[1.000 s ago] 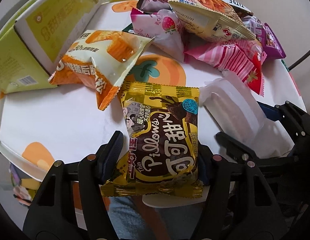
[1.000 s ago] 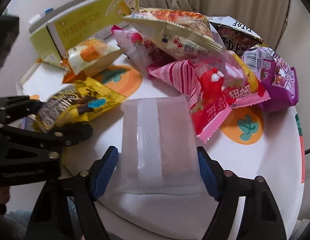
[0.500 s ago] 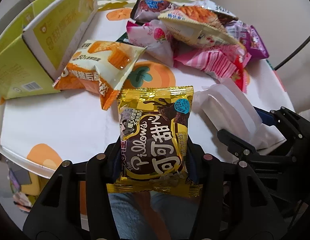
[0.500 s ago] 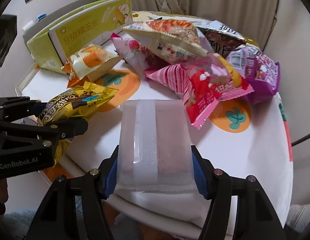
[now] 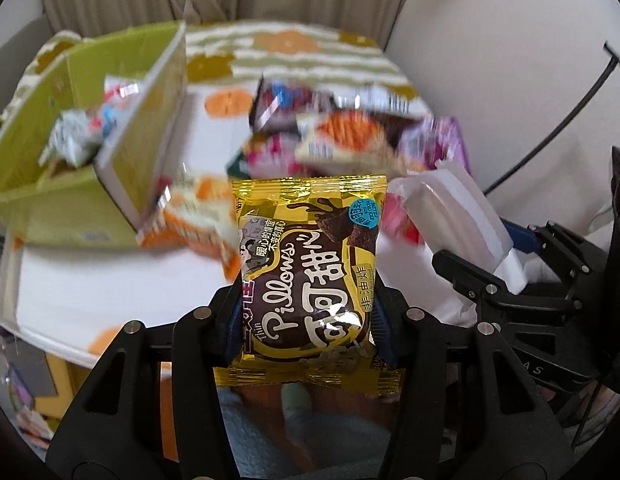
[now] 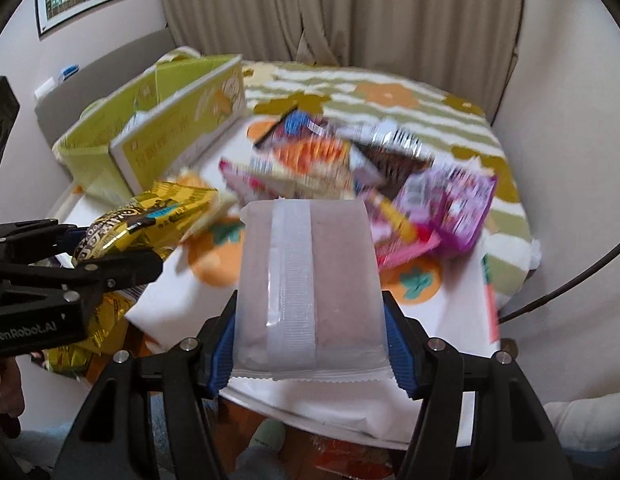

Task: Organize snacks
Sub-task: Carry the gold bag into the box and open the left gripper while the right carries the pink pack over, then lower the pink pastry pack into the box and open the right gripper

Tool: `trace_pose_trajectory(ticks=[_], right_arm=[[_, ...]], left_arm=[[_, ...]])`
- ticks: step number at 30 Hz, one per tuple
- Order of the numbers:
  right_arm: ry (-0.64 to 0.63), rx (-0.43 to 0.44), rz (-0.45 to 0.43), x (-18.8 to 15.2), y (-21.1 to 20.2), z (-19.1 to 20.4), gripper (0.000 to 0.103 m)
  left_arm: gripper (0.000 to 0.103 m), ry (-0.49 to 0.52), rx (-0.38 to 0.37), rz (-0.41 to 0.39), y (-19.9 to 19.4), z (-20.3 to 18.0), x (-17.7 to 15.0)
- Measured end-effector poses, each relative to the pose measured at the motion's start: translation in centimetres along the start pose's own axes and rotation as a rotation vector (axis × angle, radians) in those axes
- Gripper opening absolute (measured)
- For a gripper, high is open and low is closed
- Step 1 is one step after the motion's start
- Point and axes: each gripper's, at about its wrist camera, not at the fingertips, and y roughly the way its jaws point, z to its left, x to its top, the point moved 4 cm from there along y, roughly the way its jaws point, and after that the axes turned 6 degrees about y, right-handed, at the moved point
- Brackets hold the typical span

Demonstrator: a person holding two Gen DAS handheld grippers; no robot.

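Observation:
My left gripper (image 5: 307,320) is shut on a yellow and brown chocolate snack packet (image 5: 310,264), held up in the air above the table's near edge. My right gripper (image 6: 310,336) is shut on a frosted white packet (image 6: 307,280) with a sealed seam down its back, also lifted. In the right wrist view the left gripper (image 6: 109,252) and its yellow packet (image 6: 149,216) show at the left. The white packet (image 5: 454,216) appears at the right of the left wrist view. A pile of snack packets (image 6: 350,172) lies blurred in the middle of the round table.
An open yellow-green cardboard box (image 5: 85,128) stands at the table's back left with several wrapped snacks inside. An orange and white packet (image 5: 189,216) lies beside it. The tablecloth (image 6: 450,120) has orange fruit prints. Curtains hang behind; a black cable (image 6: 570,280) runs at the right.
Both grippers closed on their packets and lifted them off the table. The view now tilts up, showing the inside of the box and the curtains.

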Motion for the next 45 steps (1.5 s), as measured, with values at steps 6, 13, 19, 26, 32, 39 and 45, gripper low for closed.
trace_pose_trajectory(ticks=[6, 13, 19, 26, 32, 39, 45], right_arm=[[0.015, -0.008, -0.087, 5.1, -2.1, 1.9, 0.06], [0.01, 0.047, -0.176, 12.2, -2.6, 7.8, 0.06], [0.015, 0.133, -0.167, 16.5, 0.4, 14.3, 0.06], [0.035, 0.177, -0.102, 18.9, 4.6, 20.6, 0.06], [0.092, 0.167, -0.018, 18.5, 7.7, 23.0, 0.06], [0.099, 0.144, 0.039, 18.4, 9.7, 24.1, 0.06], [0.063, 0.186, 0.024, 18.6, 9.9, 24.9, 0.057]], left_arm=[[0.047, 0.004, 0.027, -0.113, -3.8, 3.5, 4.5], [0.047, -0.017, 0.081, -0.19, -6.8, 11.3, 9.4], [0.047, -0.065, 0.14, -0.161, -7.1, 20.6, 11.3], [0.047, -0.071, 0.176, -0.059, -4.3, 28.9, 10.9], [0.05, -0.023, 0.17, 0.059, -0.2, 31.7, 9.3], [0.103, -0.017, 0.183, 0.084, 0.7, 32.7, 7.7], [0.103, -0.074, 0.162, 0.081, -0.4, 33.4, 6.9]])
